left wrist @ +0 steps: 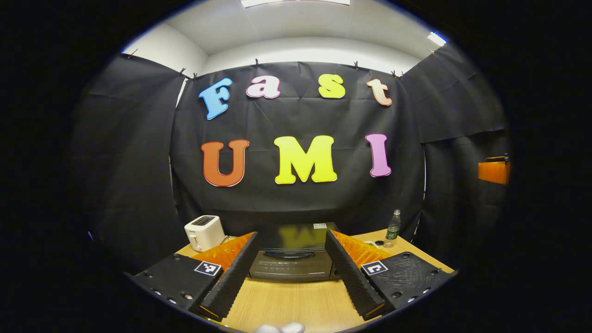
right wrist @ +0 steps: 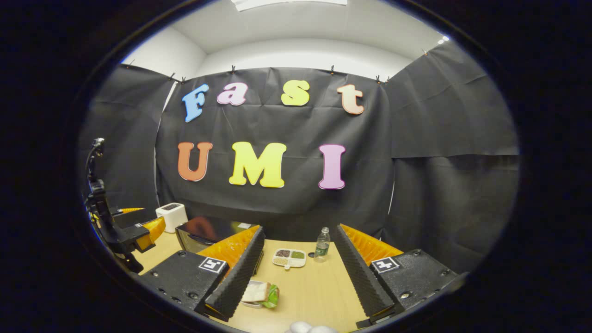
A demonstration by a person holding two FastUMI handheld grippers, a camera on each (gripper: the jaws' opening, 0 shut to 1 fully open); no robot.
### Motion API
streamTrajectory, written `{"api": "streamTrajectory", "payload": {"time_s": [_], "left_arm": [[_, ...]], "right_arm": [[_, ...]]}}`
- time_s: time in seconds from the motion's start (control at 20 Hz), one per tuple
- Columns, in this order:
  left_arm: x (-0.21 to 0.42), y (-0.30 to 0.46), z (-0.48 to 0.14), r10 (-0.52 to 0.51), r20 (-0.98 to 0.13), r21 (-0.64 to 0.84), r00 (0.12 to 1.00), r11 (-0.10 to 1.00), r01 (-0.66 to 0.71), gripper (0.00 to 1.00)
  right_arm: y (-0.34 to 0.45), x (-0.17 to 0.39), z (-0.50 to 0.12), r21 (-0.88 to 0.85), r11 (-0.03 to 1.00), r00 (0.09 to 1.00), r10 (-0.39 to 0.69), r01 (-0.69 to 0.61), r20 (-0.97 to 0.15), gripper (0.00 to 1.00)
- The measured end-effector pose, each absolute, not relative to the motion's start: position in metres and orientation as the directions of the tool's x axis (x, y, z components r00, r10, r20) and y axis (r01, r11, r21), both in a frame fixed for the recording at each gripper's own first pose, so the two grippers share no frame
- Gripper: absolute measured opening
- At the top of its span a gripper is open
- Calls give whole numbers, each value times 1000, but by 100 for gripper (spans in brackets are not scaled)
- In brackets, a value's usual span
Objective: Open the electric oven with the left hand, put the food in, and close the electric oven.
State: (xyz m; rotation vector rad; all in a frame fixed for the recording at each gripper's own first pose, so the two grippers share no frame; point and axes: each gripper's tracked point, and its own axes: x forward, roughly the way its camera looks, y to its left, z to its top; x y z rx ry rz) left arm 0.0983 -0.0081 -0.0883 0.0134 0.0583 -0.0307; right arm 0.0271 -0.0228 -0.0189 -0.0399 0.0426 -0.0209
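The black electric oven (left wrist: 291, 259) stands at the back of the wooden table (left wrist: 296, 305) with its door closed. My left gripper (left wrist: 291, 273) is open and hangs in front of it, the oven framed between its fingers. In the right gripper view the oven (right wrist: 208, 231) is at the left. A sandwich with green lettuce on a small plate (right wrist: 260, 294) lies on the table by the left finger of my right gripper (right wrist: 298, 277), which is open and empty above the table. The left gripper (right wrist: 134, 233) appears at the far left of that view.
A white toaster (left wrist: 204, 232) stands left of the oven. A plastic bottle (left wrist: 392, 229) stands to the oven's right, and a white divided dish (right wrist: 289, 257) with small foods lies beside the bottle (right wrist: 322, 244). Black cloth walls close in the table.
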Motion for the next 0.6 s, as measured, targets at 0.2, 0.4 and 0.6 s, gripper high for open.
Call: {"api": "streamTrajectory", "payload": {"time_s": [0.2,0.4,0.6], "left_arm": [[148,-12,-116,-44,-74,14,996,999,45,95],[195,-18,-151,-62,-114,24,992,998,66,95],[232,-12,-190,-47,-186,27,981,998,53,95]], "right_arm": [[-38,35,-25,-65,997,996,-56,52,-71,95],[-49,41,-35,-63,995,990,-90,83,-104,96],[-56,47,-40,-83,990,985,-123,113,-122,96]]}}
